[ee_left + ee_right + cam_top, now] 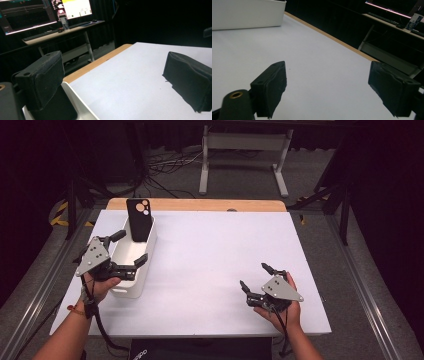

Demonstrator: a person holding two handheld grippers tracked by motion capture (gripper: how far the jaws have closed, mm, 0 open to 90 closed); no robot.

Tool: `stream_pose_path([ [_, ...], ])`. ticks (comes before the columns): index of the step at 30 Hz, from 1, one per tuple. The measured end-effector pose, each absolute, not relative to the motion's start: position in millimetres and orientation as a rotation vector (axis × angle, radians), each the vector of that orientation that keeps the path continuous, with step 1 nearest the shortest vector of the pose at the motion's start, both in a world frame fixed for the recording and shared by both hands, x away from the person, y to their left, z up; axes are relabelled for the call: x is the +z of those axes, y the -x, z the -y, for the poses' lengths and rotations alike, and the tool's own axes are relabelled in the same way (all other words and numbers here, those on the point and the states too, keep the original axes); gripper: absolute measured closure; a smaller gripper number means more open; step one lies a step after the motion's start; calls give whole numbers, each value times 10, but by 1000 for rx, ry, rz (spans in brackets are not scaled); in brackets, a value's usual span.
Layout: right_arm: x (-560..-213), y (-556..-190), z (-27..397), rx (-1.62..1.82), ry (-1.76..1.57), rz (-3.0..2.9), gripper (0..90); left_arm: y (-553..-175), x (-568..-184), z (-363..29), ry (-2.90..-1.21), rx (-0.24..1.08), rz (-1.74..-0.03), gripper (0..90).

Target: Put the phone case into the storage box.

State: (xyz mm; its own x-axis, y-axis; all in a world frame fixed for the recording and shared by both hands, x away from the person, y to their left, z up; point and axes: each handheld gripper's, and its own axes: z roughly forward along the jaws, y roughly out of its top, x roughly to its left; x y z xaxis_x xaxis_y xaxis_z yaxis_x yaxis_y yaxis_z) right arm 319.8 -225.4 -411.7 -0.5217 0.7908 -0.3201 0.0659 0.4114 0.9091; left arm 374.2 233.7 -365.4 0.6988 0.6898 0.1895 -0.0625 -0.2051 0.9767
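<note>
**Currently: both grippers spread, phone standing in bin**

Nearest the person, at about 5 o'clock on the white table (210,265), the right gripper (256,276) rests low with its jaws wide apart and nothing between them; the right gripper view shows bare tabletop between the two black pads (270,86).

At 9 o'clock the left gripper (131,249) sits at the near end of the white bin (131,287), jaws apart and straddling the bin's side wall, one over the inside and one outside. They grip nothing.

Farther off, at roughly 10 o'clock, the black phone (138,220) stands upright in the bin's far end, leaning on its wall, camera lenses uppermost.
</note>
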Motion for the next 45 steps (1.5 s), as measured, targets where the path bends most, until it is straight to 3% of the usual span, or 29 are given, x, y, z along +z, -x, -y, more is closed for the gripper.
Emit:
stream_pose_path([
  [45, -4144, -3088, 2103, 1188, -701, -1923, 159, -3386, -3966, -1982, -1778, 610, -440, 36],
])
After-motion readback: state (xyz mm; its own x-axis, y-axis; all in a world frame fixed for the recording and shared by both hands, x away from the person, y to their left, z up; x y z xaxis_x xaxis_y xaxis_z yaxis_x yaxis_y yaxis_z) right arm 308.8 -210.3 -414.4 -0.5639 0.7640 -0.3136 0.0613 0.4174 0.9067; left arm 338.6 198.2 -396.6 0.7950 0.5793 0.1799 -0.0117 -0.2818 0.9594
